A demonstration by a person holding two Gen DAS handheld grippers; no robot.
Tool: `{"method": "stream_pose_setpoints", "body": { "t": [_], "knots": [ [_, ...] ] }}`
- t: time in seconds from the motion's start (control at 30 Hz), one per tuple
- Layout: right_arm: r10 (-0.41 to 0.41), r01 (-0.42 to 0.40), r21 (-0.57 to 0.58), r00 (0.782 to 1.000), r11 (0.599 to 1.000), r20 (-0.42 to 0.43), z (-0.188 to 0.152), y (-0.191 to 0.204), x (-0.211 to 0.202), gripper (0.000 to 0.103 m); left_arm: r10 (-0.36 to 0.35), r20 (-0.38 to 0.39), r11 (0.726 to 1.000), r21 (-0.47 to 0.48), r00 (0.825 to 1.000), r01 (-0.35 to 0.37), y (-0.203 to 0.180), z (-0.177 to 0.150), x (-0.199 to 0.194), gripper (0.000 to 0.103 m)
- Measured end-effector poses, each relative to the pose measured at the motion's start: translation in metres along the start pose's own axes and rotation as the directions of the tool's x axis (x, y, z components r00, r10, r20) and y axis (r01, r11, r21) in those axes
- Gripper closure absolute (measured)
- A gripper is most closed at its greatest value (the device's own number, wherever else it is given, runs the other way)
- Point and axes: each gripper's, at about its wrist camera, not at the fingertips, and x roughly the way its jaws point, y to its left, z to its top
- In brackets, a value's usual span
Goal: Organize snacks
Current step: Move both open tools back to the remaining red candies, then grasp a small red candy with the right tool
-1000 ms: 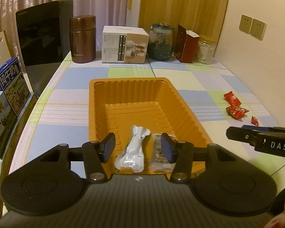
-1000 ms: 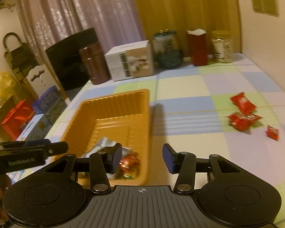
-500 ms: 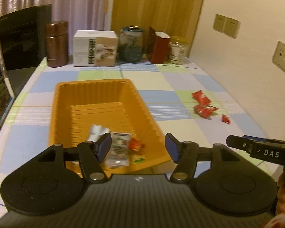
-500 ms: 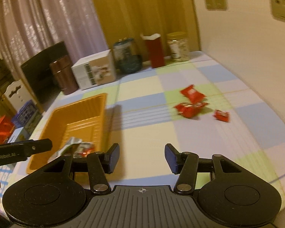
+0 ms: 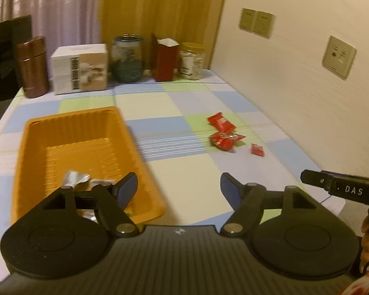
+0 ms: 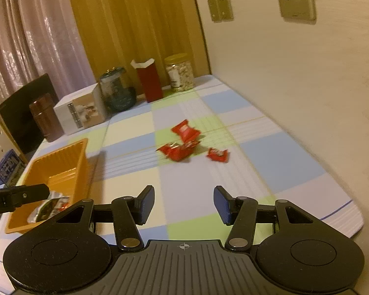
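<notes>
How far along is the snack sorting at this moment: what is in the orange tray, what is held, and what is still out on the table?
Done: a few wrapped snacks lie in the orange tray. In hand: nothing; the left gripper is opening with nothing between its fingers, and the right gripper is open and empty. Left: three red packets lie loose on the checked tablecloth, ahead of both grippers.

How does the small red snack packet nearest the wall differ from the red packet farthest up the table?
The small red snack packet nearest the wall is clearly the smaller; the red packet farthest up the table is larger and plumper. The small one lies apart from the others, while the far one sits close against the crumpled middle packet. Both are red wrappers, still on the checked tablecloth, outside the orange plastic tray.
</notes>
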Motion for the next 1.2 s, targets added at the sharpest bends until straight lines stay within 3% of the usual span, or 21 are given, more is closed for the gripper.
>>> {"method": "stream_pose_setpoints", "body": {
  "t": [0.43, 0.8, 1.2],
  "knots": [
    [-0.041, 0.040, -0.116, 0.999, 0.992, -0.009, 0.034, -0.050, 0.016, 0.049, -0.058, -0.033, 0.992, 0.112, 0.998, 0.062, -0.056, 0.021, 0.059, 0.026],
    [-0.003, -0.008, -0.212, 0.998, 0.977, -0.056, 0.026, -0.073, 0.081, 0.049, -0.055, -0.063, 0.984, 0.164, 0.996, 0.065, -0.075, 0.033, 0.118, 0.024],
    [0.060, -0.091, -0.363, 0.994, 0.927, -0.094, 0.026, -0.074, 0.153, 0.049, -0.056, -0.075, 0.985, 0.156, 0.996, 0.067, -0.069, 0.047, 0.161, 0.020]
  ]
}}
